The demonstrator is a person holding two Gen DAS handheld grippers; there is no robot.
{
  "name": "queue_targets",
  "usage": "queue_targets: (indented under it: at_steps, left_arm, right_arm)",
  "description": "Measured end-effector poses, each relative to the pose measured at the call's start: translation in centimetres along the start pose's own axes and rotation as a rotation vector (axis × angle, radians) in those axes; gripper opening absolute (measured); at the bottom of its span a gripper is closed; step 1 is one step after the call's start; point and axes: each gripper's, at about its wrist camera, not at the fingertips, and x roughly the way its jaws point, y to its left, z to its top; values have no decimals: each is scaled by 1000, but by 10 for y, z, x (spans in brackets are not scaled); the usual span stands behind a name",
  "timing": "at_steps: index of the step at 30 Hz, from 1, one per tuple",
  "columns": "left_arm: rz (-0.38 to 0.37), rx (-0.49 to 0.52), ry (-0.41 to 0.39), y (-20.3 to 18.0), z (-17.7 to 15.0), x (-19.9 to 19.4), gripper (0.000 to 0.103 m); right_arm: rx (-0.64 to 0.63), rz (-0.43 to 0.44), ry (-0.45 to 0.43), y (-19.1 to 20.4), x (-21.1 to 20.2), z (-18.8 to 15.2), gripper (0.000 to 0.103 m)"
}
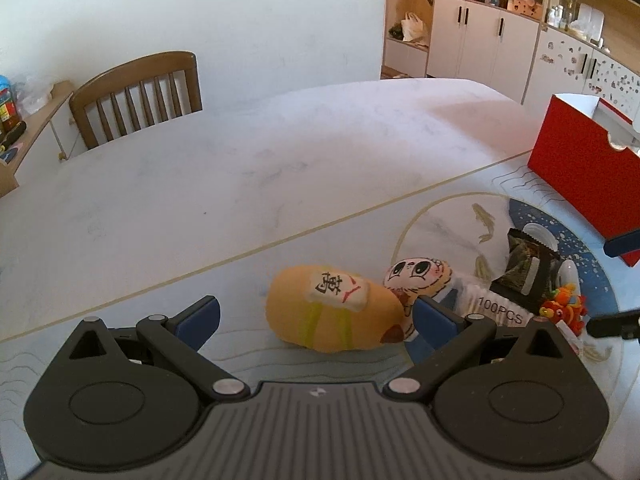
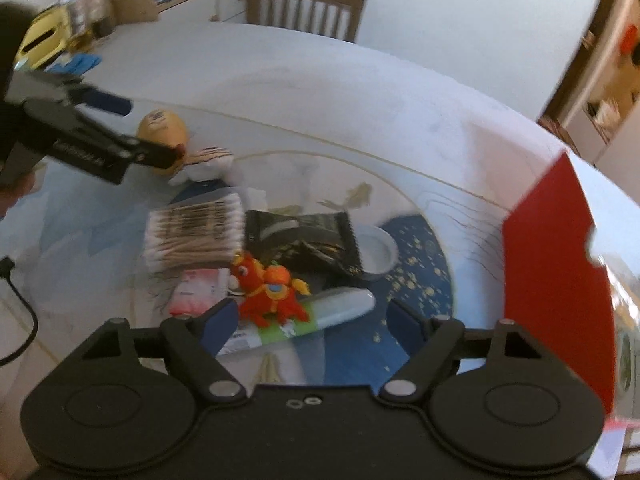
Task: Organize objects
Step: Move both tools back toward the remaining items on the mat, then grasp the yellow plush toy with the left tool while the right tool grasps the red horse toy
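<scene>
My left gripper (image 1: 316, 320) is open, its fingers on either side of a yellow-orange plush (image 1: 334, 308) with a white tile patch, lying on the table mat. A round-faced doll (image 1: 418, 276) lies just right of it. My right gripper (image 2: 310, 320) is open over a red-orange toy horse (image 2: 270, 290) and a pale green-and-white tube (image 2: 320, 316). A cotton swab pack (image 2: 196, 236), a black foil packet (image 2: 308, 240) and a pink packet (image 2: 198, 290) lie nearby. The left gripper shows in the right wrist view (image 2: 116, 128) by the plush (image 2: 162, 128).
A red open box (image 1: 584, 172) stands at the right on the mat; it also shows in the right wrist view (image 2: 556, 264). A white dish (image 2: 376, 254) sits behind the foil packet. A wooden chair (image 1: 136, 96) stands at the far table edge. A black cable (image 2: 20, 304) lies left.
</scene>
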Motion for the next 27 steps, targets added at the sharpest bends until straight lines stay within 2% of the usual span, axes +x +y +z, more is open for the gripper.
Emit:
queue_targets:
  at_steps: [9, 16, 20, 23, 27]
  left_arm:
    - [-18, -9, -6, 4, -4, 6, 103]
    - [-45, 6, -35, 7, -7, 6, 101]
    - [-81, 6, -39, 6, -9, 6, 88]
    - [-108, 20, -52, 3, -11, 4, 76]
    - [-101, 18, -53, 1, -12, 2, 74]
  right_arm:
    - [-86, 21, 13, 18, 14, 5, 72]
    - [-29, 55, 14, 11, 16, 8, 59]
    - [-2, 76, 17, 8, 15, 10, 48]
    - [-11, 69, 15, 10, 14, 9, 46]
    - [-32, 56, 2, 14, 9, 9, 41]
